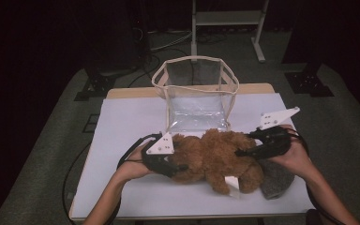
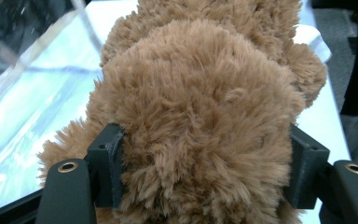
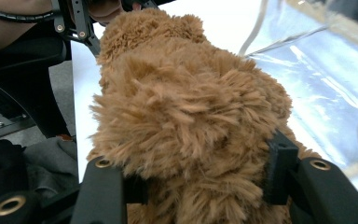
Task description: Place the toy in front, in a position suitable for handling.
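A brown plush teddy bear (image 1: 215,157) lies on its side across the white table cover (image 1: 126,131), just in front of a clear bag. My left gripper (image 1: 180,168) grips the bear's left end; in the left gripper view both pads (image 2: 107,163) press into the fur. My right gripper (image 1: 243,151) holds the opposite end, with its jaws sunk into the plush (image 3: 191,140) on either side. A small white tag (image 1: 233,183) sticks out under the bear.
A clear plastic bag (image 1: 197,110) with beige trim stands open behind the bear. A grey fabric lump (image 1: 276,180) lies under the right hand near the table's front right. A white stand (image 1: 227,18) is on the floor beyond the table.
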{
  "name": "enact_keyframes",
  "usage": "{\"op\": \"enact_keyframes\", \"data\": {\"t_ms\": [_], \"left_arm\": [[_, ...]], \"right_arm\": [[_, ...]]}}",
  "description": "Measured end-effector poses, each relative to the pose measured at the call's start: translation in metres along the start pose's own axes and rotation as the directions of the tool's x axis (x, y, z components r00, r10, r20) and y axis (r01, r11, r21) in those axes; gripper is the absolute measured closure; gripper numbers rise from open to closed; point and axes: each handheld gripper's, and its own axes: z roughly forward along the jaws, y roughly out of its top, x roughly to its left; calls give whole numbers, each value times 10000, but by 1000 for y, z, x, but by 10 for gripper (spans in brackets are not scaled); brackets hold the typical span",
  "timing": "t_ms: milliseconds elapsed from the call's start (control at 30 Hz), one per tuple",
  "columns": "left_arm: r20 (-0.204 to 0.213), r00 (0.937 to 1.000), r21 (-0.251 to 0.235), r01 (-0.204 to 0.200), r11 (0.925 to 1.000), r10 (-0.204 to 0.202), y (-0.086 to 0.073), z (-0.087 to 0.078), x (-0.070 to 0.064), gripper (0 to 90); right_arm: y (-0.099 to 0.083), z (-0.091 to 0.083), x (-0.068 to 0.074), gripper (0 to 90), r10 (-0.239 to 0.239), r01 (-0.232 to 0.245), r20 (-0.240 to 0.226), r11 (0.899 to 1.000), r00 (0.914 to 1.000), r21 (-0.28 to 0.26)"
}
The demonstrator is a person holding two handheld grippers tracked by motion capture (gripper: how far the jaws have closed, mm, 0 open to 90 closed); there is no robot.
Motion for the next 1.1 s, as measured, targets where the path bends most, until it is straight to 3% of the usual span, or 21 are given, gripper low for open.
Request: {"op": "enact_keyframes", "data": {"t_ms": [100, 200, 433, 600, 733, 933, 1100], "left_arm": [[254, 9997, 4, -60, 10000, 60, 4, 10, -2, 304], [362, 9993, 152, 51, 9999, -56, -1, 17, -4, 304], [254, 9986, 476, 441, 9979, -453, -23, 6, -5, 302], [139, 9977, 339, 655, 9973, -660, -33, -10, -5, 324], [116, 9976, 404, 673, 9969, -678, -36, -12, -5, 308], [145, 9971, 198, 749, 9970, -752, -40, -8, -4, 194], [174, 9953, 136, 955, 9953, -958, -48, -3, 0, 46]], "right_arm": [[-4, -13, 1, 467, 57, -58, 72, 9999, 10000, 98], [-14, -13, -1, 465, 176, -176, 7, 9995, 9998, 246], [-25, 15, -5, 456, 375, -372, -603, 9993, 9975, 61], [-24, 40, -4, 454, 403, -433, -1060, 9987, 9936, -262], [-29, 52, -2, 449, 352, -373, -1150, 9992, 9927, -158], [-42, 51, -7, 369, 469, -487, -1075, 9987, 9931, -141], [-37, 41, -6, 308, 387, -409, -947, 9989, 9948, -212]]}}
